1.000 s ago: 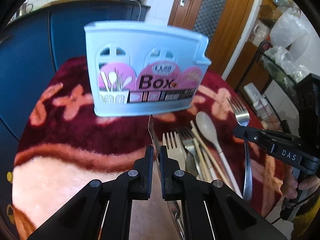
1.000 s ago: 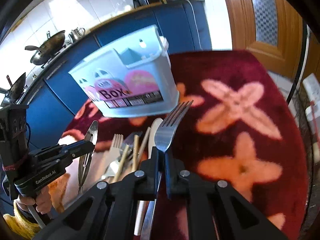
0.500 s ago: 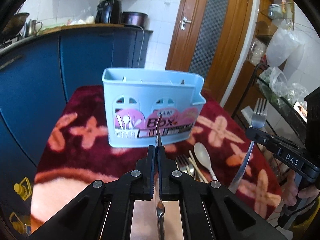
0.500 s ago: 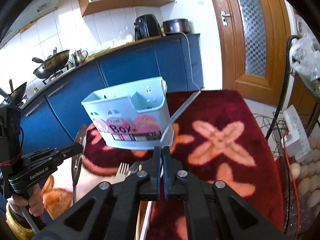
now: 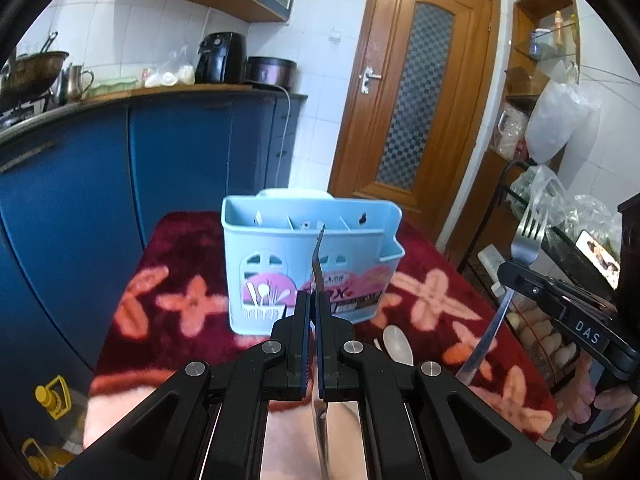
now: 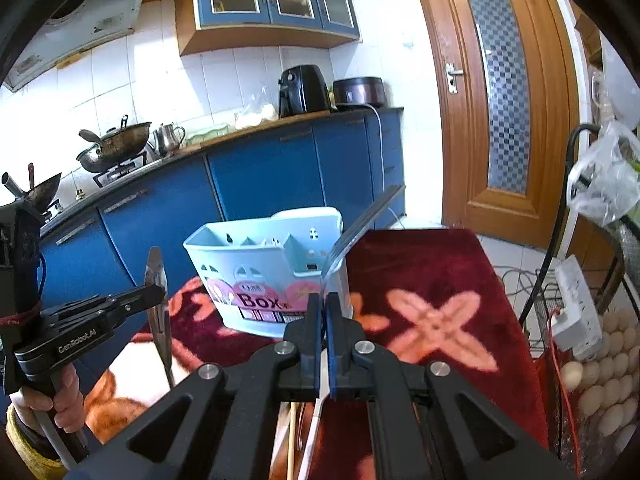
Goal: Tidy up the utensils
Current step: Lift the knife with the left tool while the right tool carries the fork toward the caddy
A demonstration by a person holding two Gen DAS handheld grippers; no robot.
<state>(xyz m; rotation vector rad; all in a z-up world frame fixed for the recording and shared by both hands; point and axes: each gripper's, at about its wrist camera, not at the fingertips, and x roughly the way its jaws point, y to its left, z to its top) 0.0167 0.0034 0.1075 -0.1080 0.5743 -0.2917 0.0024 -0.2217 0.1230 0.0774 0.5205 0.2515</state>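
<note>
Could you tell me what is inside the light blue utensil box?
The light blue utensil box shows only plastic dividers near its rim and no utensil sticking out. Its front wall hides the bottom of every compartment.

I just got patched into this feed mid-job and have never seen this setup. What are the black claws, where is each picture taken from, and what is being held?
There is no robot: a person holds a black handheld gripper in each hand, each with a fisheye camera looking along its jaws. In the left wrist view, the left gripper is shut on a steel table knife, seen edge-on. In the right wrist view, the right gripper is shut on a steel fork. Both are raised in front of the light-blue plastic cutlery box, which stands on the dark red flowered tablecloth. A pale spoon lies on the cloth.
</note>
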